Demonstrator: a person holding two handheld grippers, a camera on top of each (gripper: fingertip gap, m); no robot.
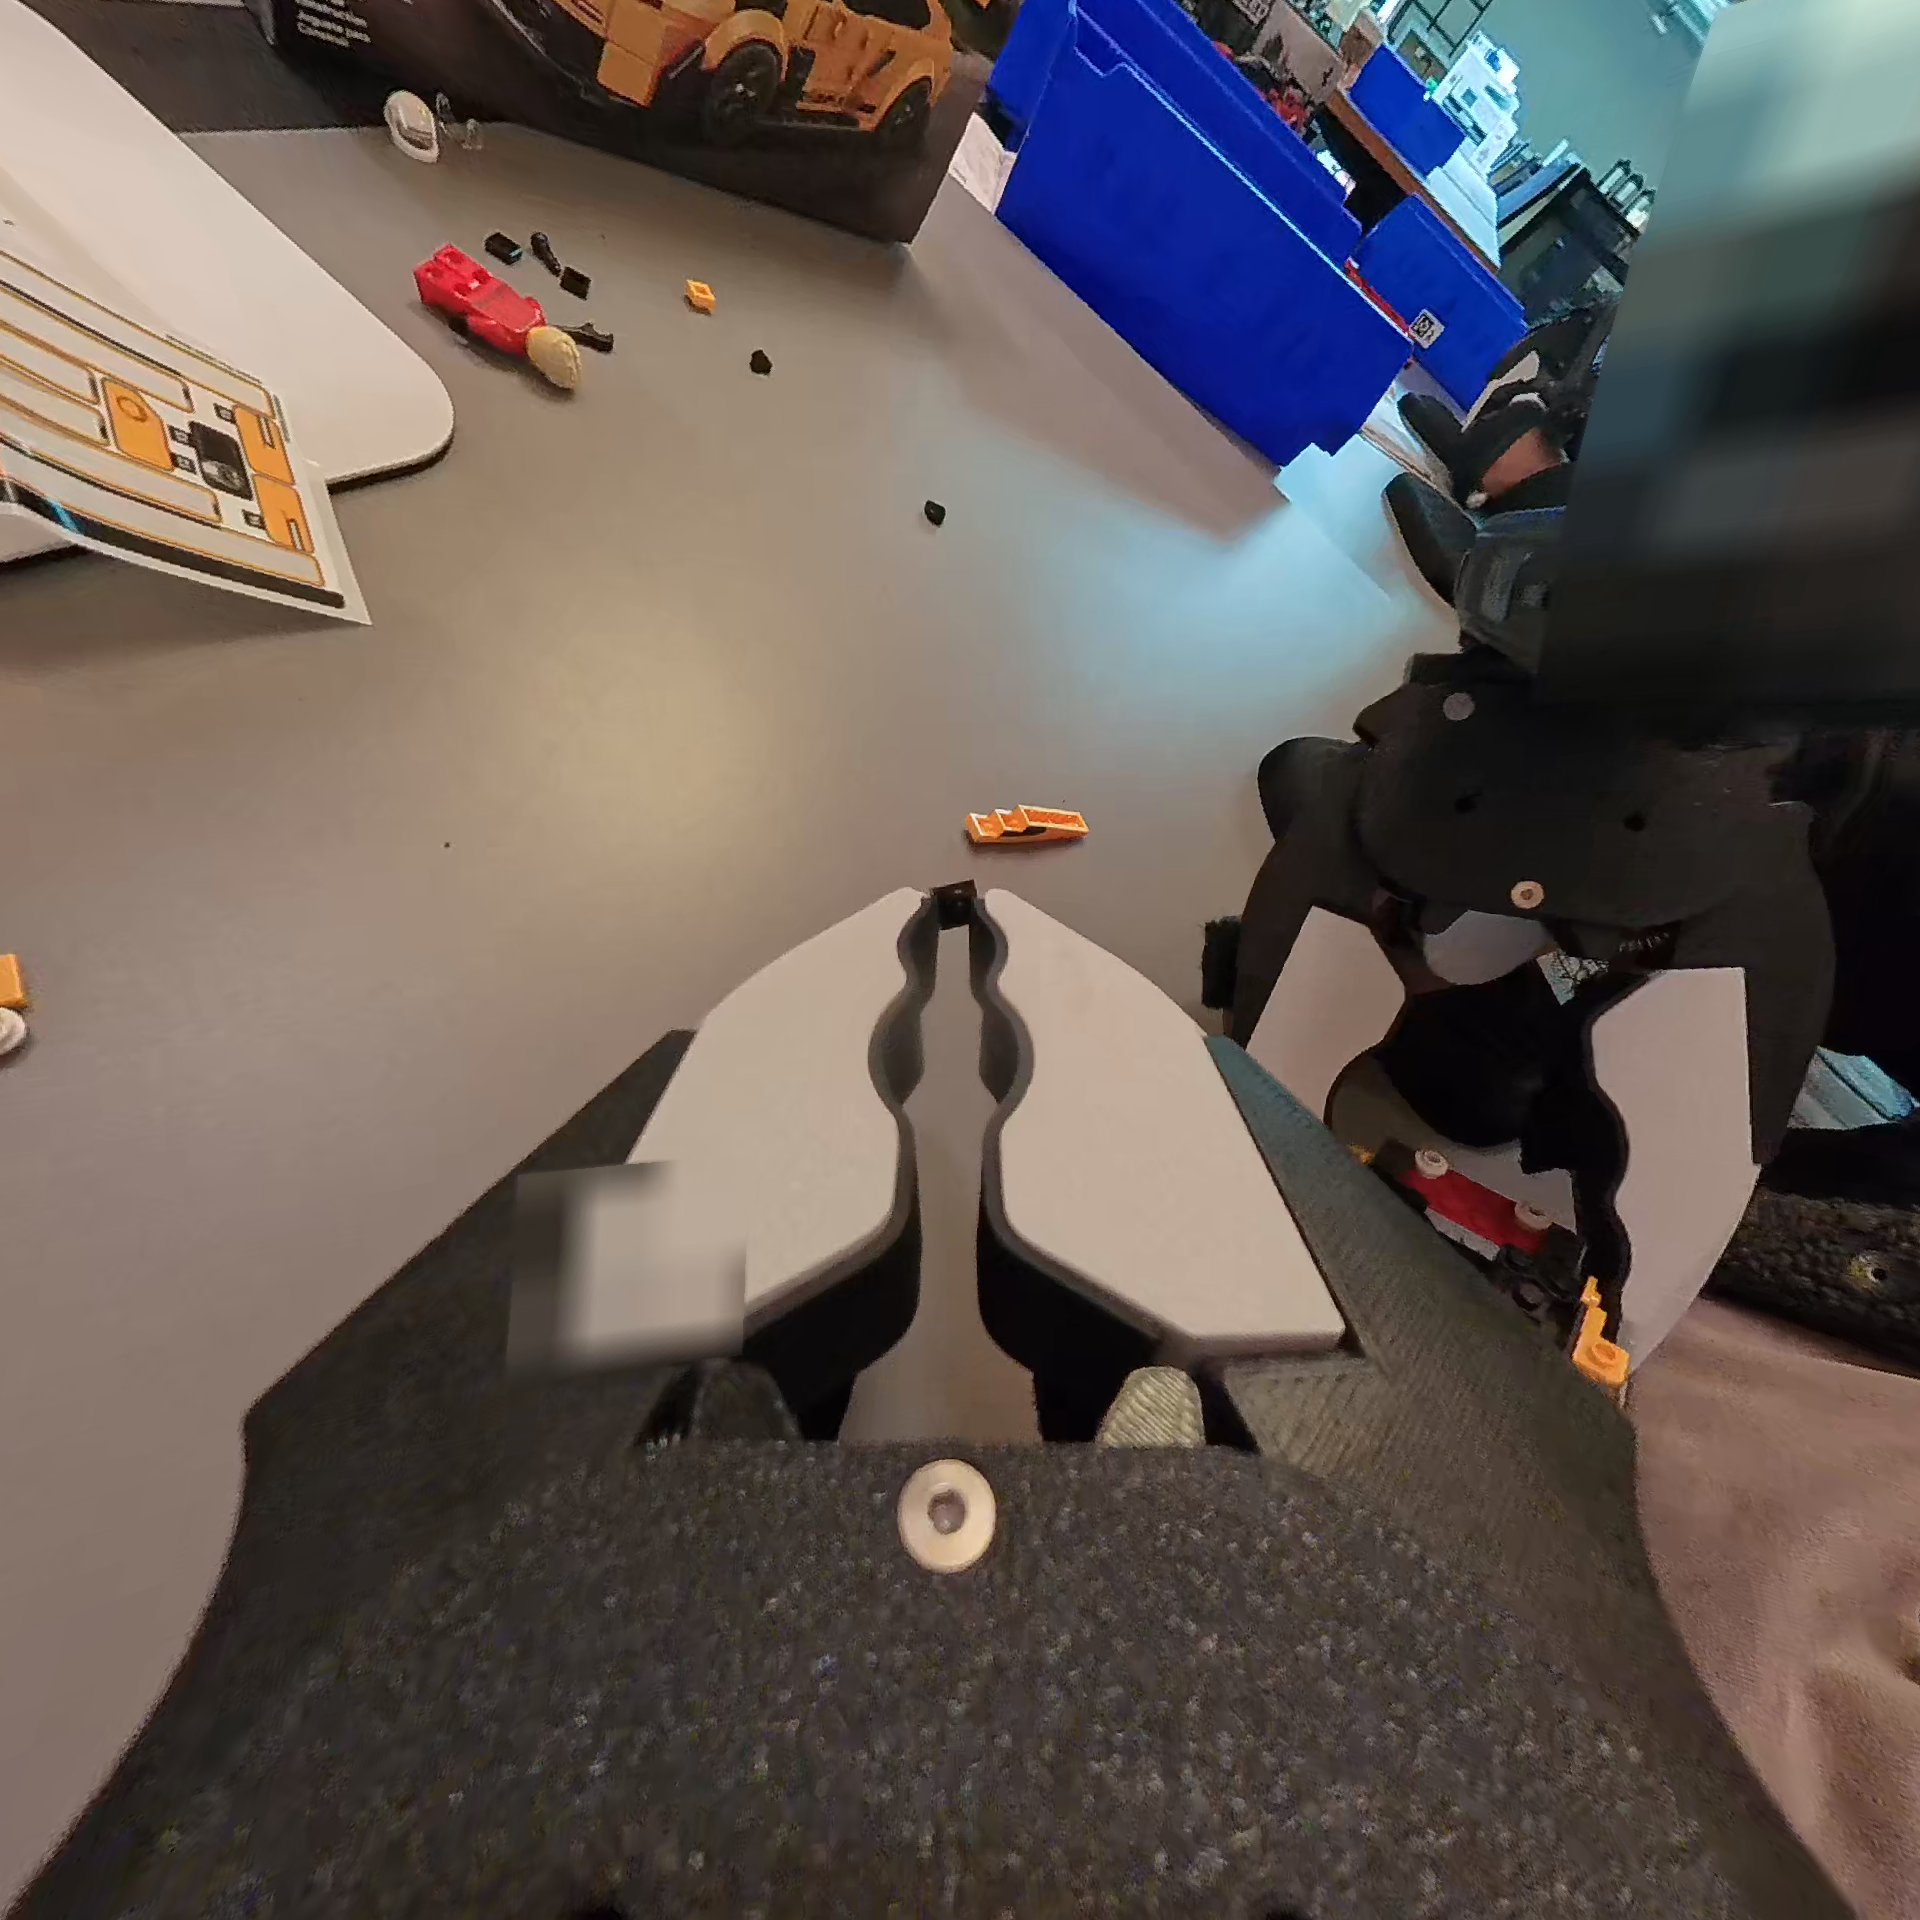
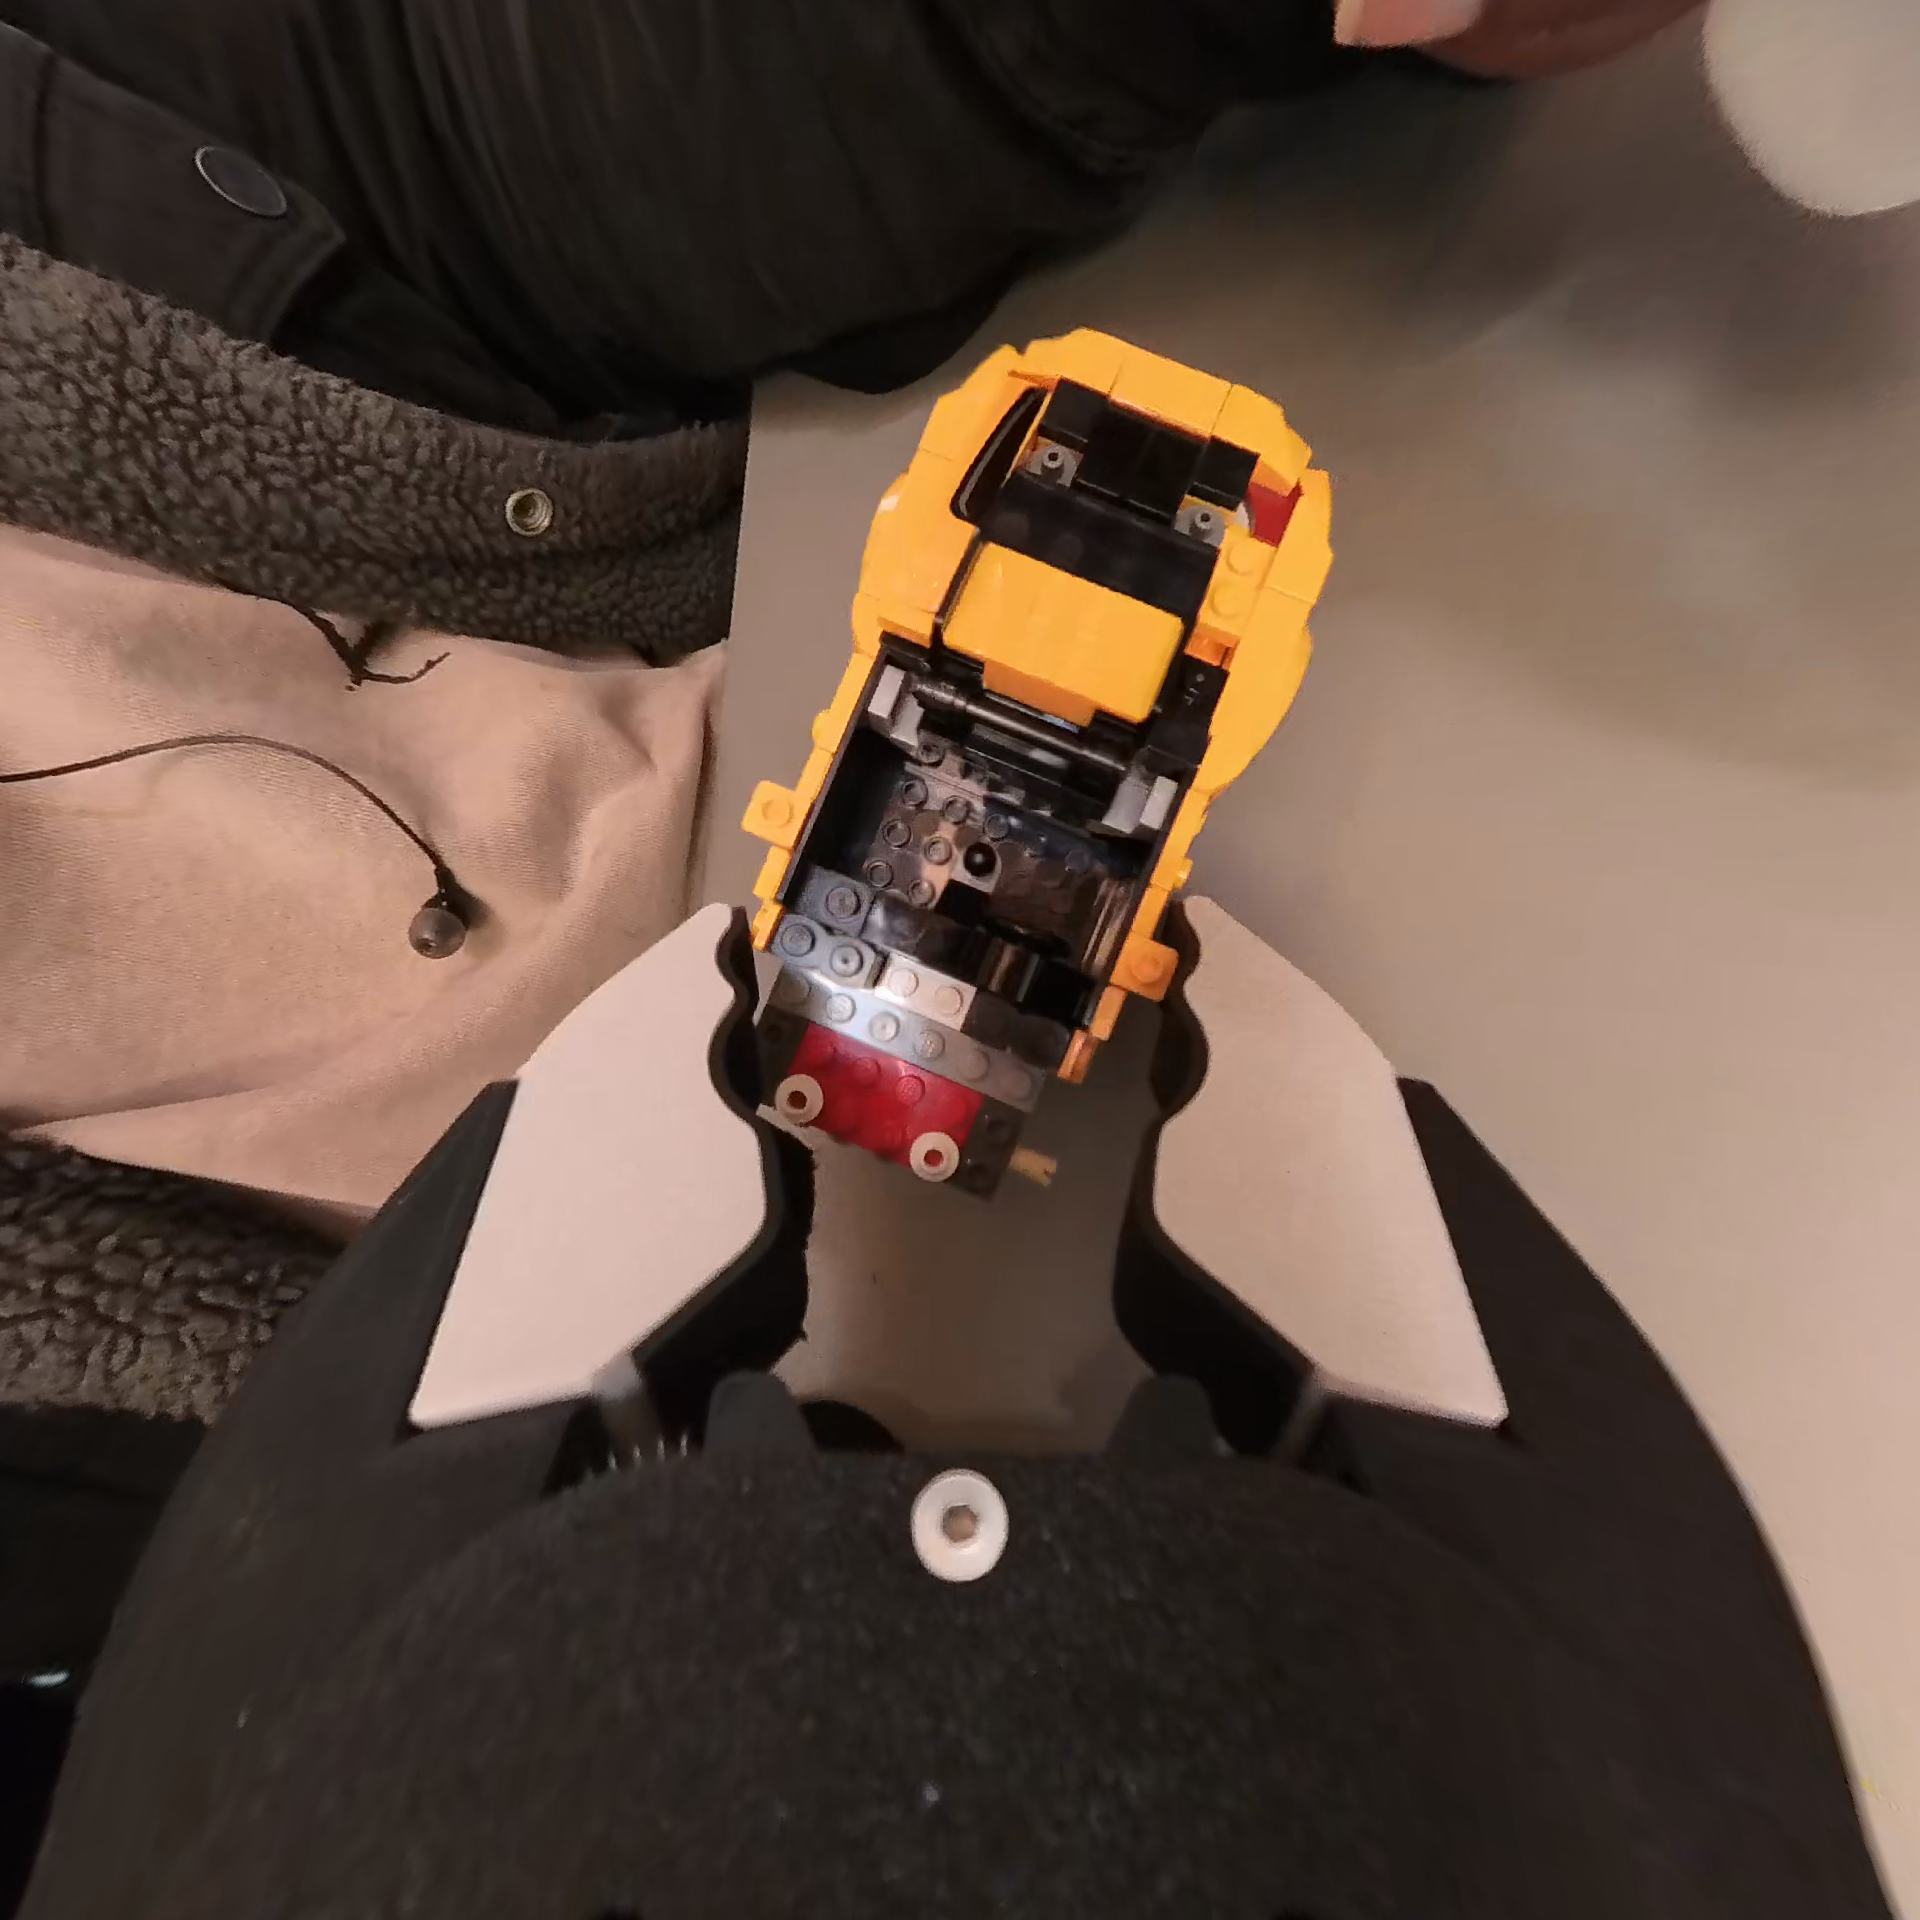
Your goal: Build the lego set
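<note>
My left gripper (image 1: 954, 906) is shut on a tiny black brick piece (image 1: 954, 898) pinched at its fingertips, just above the grey table (image 1: 623, 727). A small orange stepped brick (image 1: 1027, 826) lies on the table just beyond it. My right gripper (image 2: 956, 935) is closed wide on the rear of a partly built orange and black toy brick car (image 2: 1081, 623); both fingers touch its sides. The car's open cabin and red rear plate (image 2: 883, 1101) face me. The right gripper with the car also shows in the left wrist view (image 1: 1475, 1205), at the table's right edge.
A red brick figure (image 1: 488, 301) and several small black and orange pieces lie at the far left. A sticker sheet (image 1: 156, 457) lies on a white board at left. A box picturing an orange car (image 1: 675, 83) and blue bins (image 1: 1174, 239) stand behind. A person's dark jacket (image 2: 520, 208) lies close to the car.
</note>
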